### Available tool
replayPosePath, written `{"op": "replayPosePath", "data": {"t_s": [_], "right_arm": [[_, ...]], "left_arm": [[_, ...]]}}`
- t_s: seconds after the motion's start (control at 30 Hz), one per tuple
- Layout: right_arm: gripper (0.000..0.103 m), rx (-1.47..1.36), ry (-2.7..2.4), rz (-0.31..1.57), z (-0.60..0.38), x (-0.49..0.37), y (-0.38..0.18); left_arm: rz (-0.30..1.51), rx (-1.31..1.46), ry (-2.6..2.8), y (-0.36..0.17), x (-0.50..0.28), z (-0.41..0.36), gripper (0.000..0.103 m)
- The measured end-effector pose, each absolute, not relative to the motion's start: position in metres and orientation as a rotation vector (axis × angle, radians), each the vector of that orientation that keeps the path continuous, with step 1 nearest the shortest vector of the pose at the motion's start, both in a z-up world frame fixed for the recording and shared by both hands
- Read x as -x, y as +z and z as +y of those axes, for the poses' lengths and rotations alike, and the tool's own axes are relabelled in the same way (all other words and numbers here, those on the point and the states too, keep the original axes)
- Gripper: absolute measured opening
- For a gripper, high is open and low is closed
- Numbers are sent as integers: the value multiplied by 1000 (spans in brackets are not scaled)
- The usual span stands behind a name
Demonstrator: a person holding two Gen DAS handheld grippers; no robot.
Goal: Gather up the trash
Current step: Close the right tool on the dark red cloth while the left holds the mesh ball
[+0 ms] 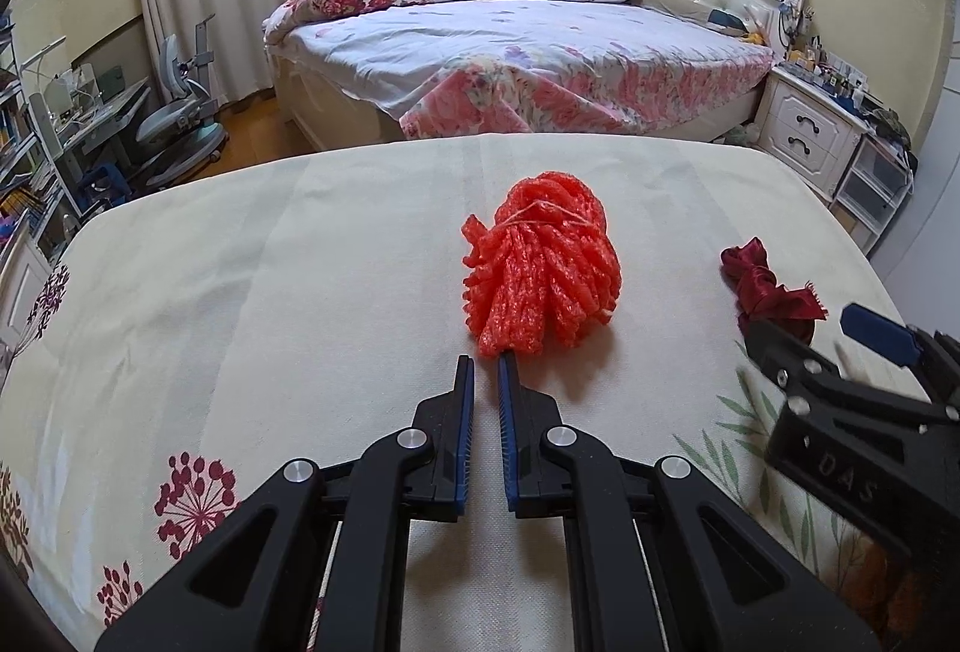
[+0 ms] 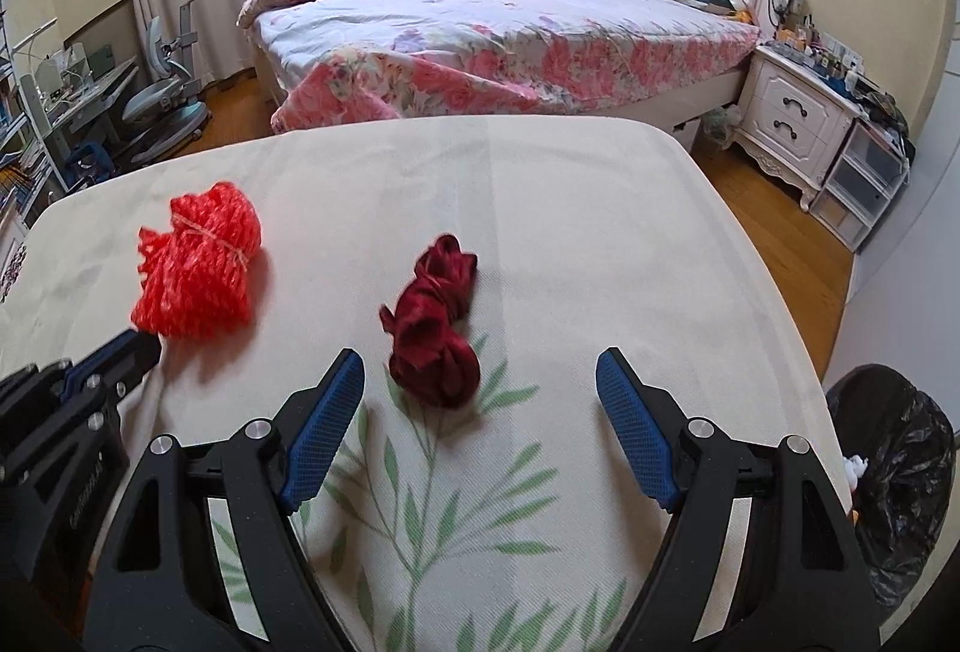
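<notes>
An orange-red foam net bundle point(image 1: 543, 268) point(image 2: 201, 262) lies on the cream tablecloth point(image 1: 240, 262) point(image 2: 570, 232). My left gripper point(image 1: 486, 361) point(image 2: 144, 343) is shut, its tips pinching the bundle's near fringe. A dark red crumpled ribbon point(image 2: 435, 340) point(image 1: 762, 286) lies to the right of the bundle. My right gripper point(image 2: 480, 358) point(image 1: 807, 331) stands open just in front of the ribbon. The ribbon's near end lies between the fingertips, closer to the left finger point(image 2: 327, 424), and the pads do not touch it.
A bin lined with a black bag point(image 2: 894, 472) stands on the floor off the table's right edge, with white scraps inside. Beyond the table are a bed point(image 1: 528, 52), a white nightstand point(image 1: 804, 130) and a desk with a chair point(image 1: 174, 112) at the left.
</notes>
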State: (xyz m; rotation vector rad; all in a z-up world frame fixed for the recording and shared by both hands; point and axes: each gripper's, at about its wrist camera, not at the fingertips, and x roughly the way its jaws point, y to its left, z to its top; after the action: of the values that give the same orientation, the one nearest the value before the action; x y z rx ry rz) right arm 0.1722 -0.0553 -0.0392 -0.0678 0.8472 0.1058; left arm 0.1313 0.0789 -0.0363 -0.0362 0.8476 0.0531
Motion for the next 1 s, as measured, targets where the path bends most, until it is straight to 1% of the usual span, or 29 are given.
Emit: {"op": "replayPosePath", "data": {"t_s": [0.03,0.07,0.13,0.17,0.2,0.27,0.33,0.4,0.47,0.57,0.67,0.87,0.93,0.97,1.0], "right_arm": [[70,70,105,853,-54,-175,-40],[65,68,108,860,-54,-177,-42],[51,60,116,875,-54,-181,-45],[46,60,118,881,-54,-182,-46],[44,59,117,882,-54,-183,-46],[33,56,120,879,-57,-182,-45],[30,56,117,878,-59,-182,-45],[28,56,110,877,-63,-183,-44],[28,53,97,876,-69,-184,-44],[27,45,78,875,-77,-188,-44],[27,30,67,875,-85,-192,-44],[27,31,68,875,-88,-193,-44],[28,30,70,876,-90,-194,-45],[28,30,70,876,-89,-194,-45],[28,28,71,875,-90,-195,-45]], "left_arm": [[849,38,52,-37,-131,79,9],[850,39,49,-37,-131,79,9],[847,36,47,-37,-130,79,12],[843,36,46,-36,-131,78,21],[836,37,46,-35,-130,78,32],[822,44,40,-32,-128,77,43],[813,43,29,-30,-127,74,45],[800,32,25,-27,-129,70,57],[790,15,30,-26,-133,67,59],[792,4,41,-26,-144,65,70],[799,-18,62,-31,-156,62,72],[819,-15,57,-36,-172,62,71],[823,-25,53,-37,-175,60,62],[833,-27,49,-38,-176,59,53],[839,-29,47,-39,-177,59,49]]}}
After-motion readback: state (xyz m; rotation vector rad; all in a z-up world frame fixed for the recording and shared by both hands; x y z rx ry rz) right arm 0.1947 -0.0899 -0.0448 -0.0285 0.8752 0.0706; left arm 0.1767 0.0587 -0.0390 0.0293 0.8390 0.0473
